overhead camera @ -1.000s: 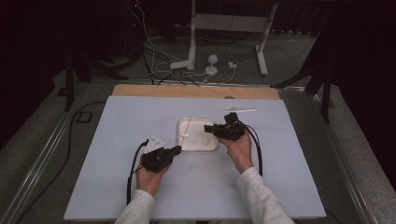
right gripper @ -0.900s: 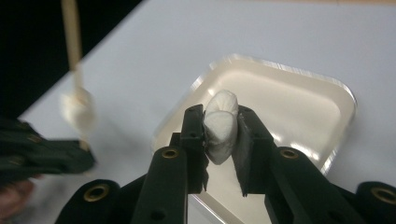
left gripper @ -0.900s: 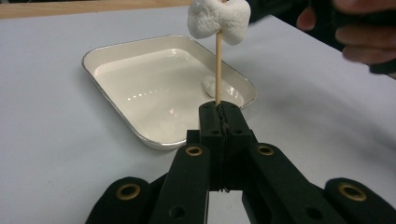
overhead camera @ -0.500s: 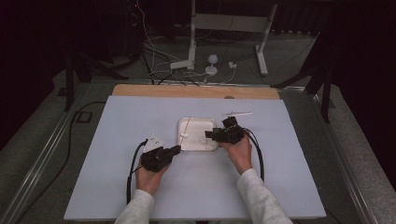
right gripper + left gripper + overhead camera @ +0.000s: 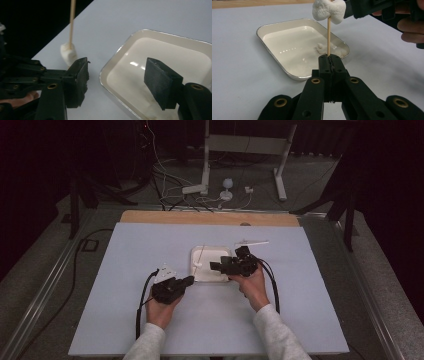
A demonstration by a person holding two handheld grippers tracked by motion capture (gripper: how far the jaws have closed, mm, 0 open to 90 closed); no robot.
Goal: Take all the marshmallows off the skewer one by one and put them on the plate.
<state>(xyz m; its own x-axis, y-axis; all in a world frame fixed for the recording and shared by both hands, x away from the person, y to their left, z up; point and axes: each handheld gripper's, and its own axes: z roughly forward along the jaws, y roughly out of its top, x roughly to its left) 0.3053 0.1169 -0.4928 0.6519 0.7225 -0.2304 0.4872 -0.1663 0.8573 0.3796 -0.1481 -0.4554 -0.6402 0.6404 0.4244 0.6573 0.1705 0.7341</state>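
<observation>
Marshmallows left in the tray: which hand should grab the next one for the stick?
Probably the right. Its tool is open and empty just above the white tray, where one more marshmallow lies. The left tool is shut on the skewer, which already carries a marshmallow.

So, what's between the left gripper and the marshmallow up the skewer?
Nothing but a bare stretch of wooden skewer, running from the left gripper up to the marshmallow. The left gripper view shows it.
</observation>
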